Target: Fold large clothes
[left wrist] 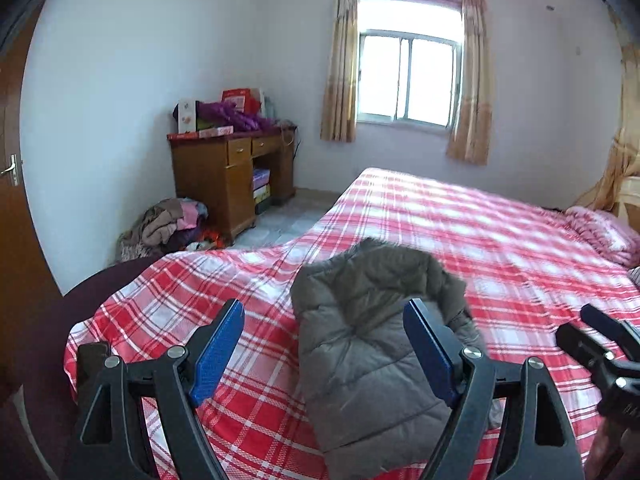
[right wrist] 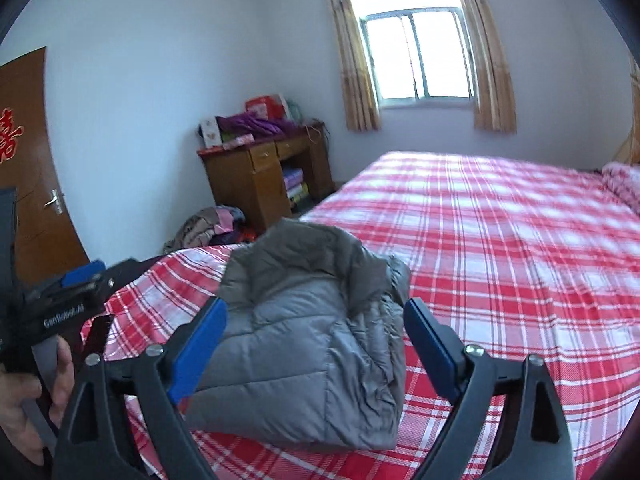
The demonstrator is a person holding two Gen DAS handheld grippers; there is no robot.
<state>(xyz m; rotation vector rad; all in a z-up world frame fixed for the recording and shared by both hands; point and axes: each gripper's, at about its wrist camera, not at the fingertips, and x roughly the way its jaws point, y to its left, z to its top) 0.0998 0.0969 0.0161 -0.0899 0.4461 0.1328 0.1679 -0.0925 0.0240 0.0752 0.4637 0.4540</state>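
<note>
- The left gripper (left wrist: 324, 344) stands wide, blue pads apart, holding nothing.
- The right gripper (right wrist: 316, 344) is likewise spread and empty, above the garment.
- Below both lies the grey quilted padded jacket (right wrist: 304, 344), folded into a compact bundle (hood or collar on top, it seems).
- It rests near the corner of the bed with the red-and-white plaid sheet (right wrist: 500, 260).
- Judgement: the fold looks nearly done; check the loose right edge and tuck it square rather than pressing the bulk.
</note>
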